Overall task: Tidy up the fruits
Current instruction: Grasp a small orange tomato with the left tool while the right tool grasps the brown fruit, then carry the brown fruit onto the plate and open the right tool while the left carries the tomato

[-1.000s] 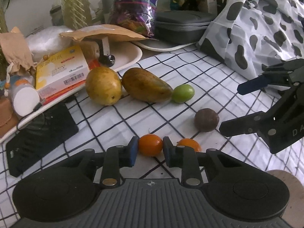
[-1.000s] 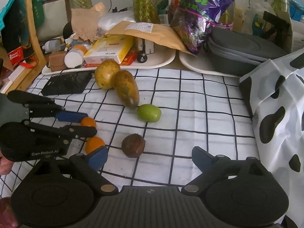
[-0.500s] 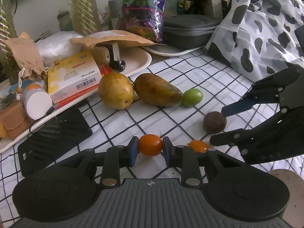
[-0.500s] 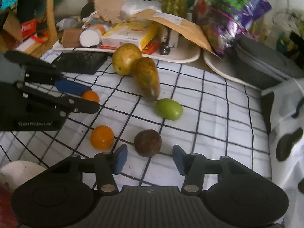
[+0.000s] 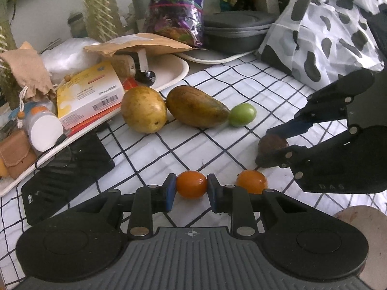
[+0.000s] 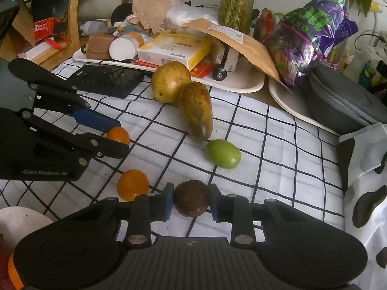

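Now, in the left wrist view, the left hand-held gripper [image 5: 191, 188] is clamped on an orange fruit [image 5: 191, 187] at six o'clock on the checked desk [image 5: 217, 77]; a second orange fruit [image 5: 252, 181] lies just beside at four. From the right wrist view, the right hand-held gripper [image 6: 191, 201] has just been closing and grips the brown fruit [image 6: 191, 201], with the green fruit [image 6: 223, 153] at one o'clock

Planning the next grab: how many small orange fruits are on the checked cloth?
2: one orange fruit gripped in the left gripper, the other orange fruit loose just beside it. None seem hidden.
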Demonstrator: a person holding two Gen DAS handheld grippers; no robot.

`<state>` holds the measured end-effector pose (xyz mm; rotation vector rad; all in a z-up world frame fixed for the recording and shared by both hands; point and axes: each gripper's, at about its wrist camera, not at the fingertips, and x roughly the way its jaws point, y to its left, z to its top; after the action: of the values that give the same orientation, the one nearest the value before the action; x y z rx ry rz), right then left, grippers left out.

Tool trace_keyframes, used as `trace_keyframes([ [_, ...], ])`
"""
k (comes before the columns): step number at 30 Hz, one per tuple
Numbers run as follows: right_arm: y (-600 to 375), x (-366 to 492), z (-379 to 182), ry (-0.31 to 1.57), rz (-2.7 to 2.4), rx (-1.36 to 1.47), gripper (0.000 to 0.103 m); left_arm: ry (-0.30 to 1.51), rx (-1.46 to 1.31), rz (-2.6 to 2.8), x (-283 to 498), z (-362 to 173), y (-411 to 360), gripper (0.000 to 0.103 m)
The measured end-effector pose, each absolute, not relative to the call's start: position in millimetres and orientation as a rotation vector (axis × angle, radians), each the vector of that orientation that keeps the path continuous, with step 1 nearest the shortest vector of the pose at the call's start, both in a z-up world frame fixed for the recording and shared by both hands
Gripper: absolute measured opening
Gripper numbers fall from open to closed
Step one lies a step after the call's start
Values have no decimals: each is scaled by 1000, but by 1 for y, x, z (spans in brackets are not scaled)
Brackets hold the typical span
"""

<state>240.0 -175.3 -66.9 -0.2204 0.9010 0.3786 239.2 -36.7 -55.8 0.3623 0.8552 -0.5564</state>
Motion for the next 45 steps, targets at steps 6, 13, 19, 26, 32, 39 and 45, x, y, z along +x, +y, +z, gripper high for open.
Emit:
trace_keyframes([
  [6, -178, 234, -60, 896, 373, -204, 31, 834, 352, -550, 235, -48, -38, 27],
  [13, -182, 216, -41, 851, 379, -172, 31, 812, 346, -547, 221, -37, -40, 27],
  [19, -192, 197, -25, 811, 361, -128, 31, 793, 333, -537, 202, -26, -36, 27],
  [26, -199, 167, -11, 792, 364, -82, 31, 765, 280, -537, 176, -8, -32, 27],
  [32, -201, 139, -7, 798, 396, -65, 31, 743, 221, -550, 150, 8, -27, 27],
  [39, -204, 109, -1, 801, 420, -38, 31, 724, 187, -574, 111, 19, -24, 27],
  [45, -204, 85, 1, 804, 437, -36, 31, 715, 170, -597, 77, 24, -26, 27],
])
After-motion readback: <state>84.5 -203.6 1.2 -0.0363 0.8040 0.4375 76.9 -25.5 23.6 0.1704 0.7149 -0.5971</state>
